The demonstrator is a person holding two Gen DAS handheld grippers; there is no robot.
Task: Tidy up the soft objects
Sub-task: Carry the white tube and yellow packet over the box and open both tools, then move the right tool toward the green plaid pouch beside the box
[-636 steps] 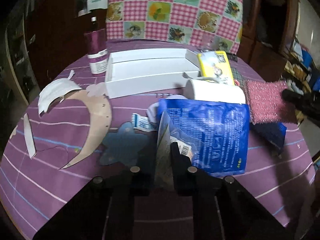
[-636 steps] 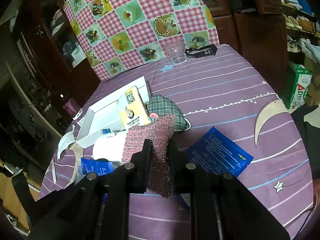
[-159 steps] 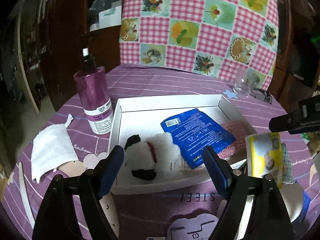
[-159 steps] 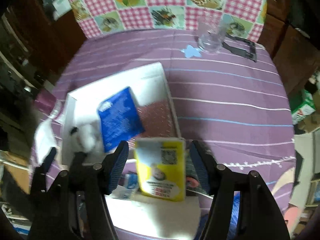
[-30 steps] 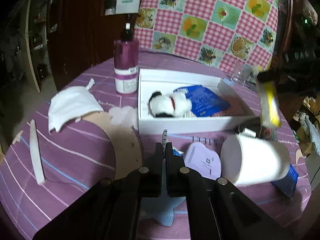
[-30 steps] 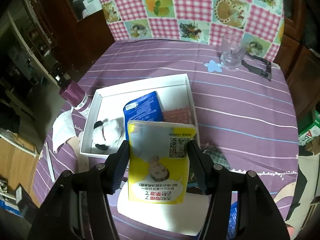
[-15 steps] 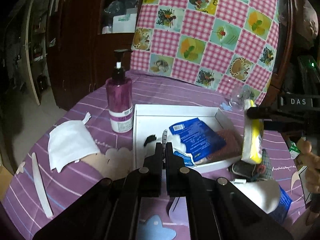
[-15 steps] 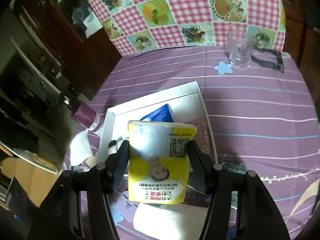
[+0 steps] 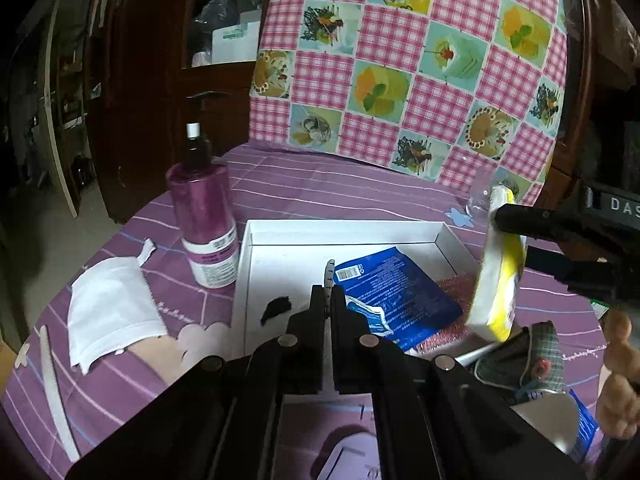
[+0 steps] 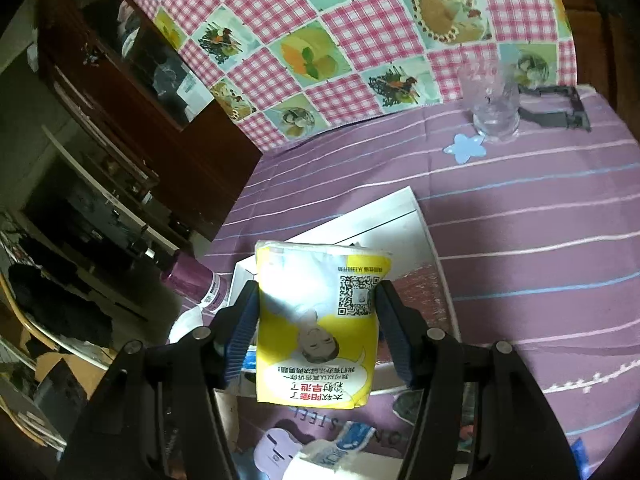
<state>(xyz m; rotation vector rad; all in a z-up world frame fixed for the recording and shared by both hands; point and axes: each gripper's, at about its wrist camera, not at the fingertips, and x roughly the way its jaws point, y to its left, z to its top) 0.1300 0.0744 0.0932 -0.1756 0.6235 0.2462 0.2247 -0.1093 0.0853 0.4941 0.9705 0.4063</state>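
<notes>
My right gripper [image 10: 318,300] is shut on a yellow tissue pack [image 10: 316,320] and holds it in the air over the right end of the white tray [image 9: 344,227]; the pack also shows in the left wrist view [image 9: 498,272]. In the tray lie a blue packet [image 9: 394,292], a pink sparkly sponge [image 9: 456,284] and a white plush toy, mostly hidden behind my left fingers, with its black ear [image 9: 276,308] showing. My left gripper [image 9: 329,288] is shut on a thin flat packet edge [image 9: 329,280], held above the tray's near side.
A purple pump bottle [image 9: 204,216] stands left of the tray. A white cloth [image 9: 108,308] lies further left. A plaid pouch [image 9: 528,356] and a white roll [image 9: 552,420] lie at the right. A clear glass [image 10: 494,100] stands at the far edge.
Both grippers have moved closer over the tray. The yellow pack now hangs over the tray's right end. My left gripper stays shut on the thin packet.
</notes>
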